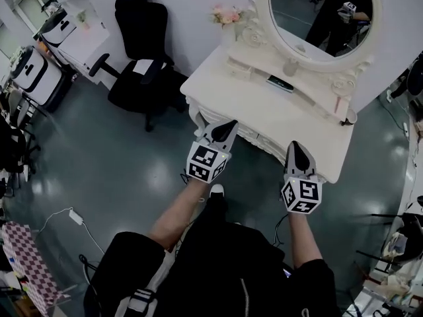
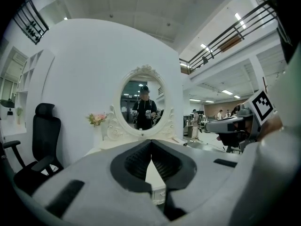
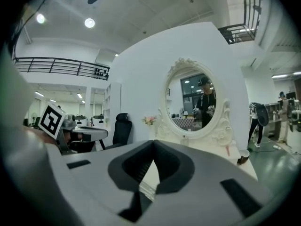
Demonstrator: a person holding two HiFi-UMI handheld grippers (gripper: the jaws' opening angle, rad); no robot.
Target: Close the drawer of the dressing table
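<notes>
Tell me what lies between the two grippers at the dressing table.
In the head view, only the dressing table's carved white front lies between the left gripper and the right gripper; no loose thing is there.

- The white dressing table (image 1: 213, 84) stands against the wall.
- An oval mirror (image 1: 320, 8) rises from its back edge.
- Pink flowers (image 1: 227, 15) sit at its left rear corner.
- A dark flat object (image 1: 280, 83) lies on its raised shelf.
- The glossy dark floor (image 1: 132, 167) carries a black office chair (image 1: 140, 45) beside the table, and a white cable (image 1: 75, 215).
</notes>
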